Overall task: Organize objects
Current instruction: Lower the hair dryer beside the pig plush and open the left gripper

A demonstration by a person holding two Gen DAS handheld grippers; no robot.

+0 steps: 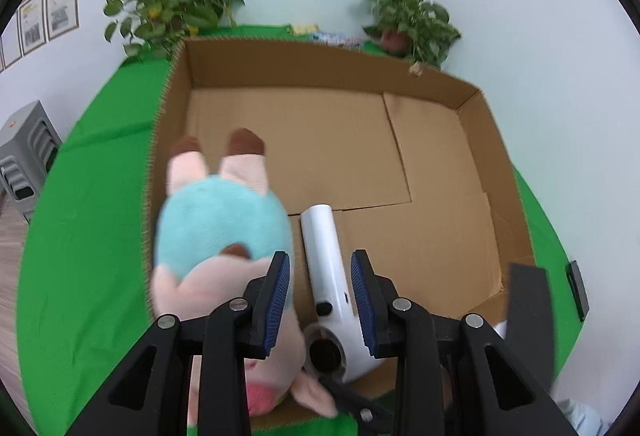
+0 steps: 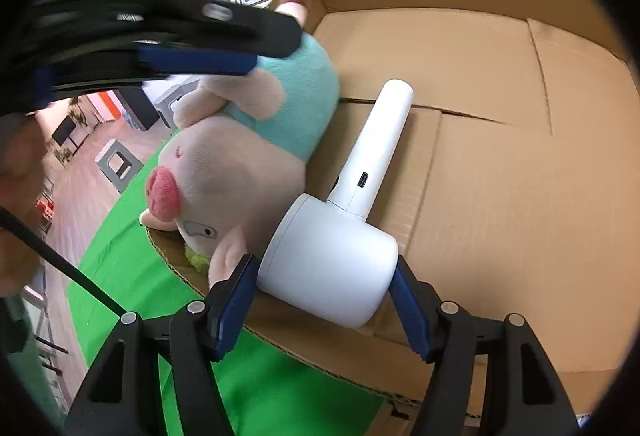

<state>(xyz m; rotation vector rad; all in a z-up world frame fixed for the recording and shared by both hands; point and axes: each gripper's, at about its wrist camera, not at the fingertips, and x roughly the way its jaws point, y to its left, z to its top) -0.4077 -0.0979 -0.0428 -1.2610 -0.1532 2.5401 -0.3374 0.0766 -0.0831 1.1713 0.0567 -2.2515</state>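
Right tool clamping white hair dryer head, left tool open above plush pig

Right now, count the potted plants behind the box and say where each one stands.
2. One potted plant stands by the wall behind the cardboard box's far left corner; the other plant stands behind its far right side. The box wall may hide more.

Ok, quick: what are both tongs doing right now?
Left tongs: open above the white dryer, holding nothing.
Right tongs: shut on the white dryer's head.
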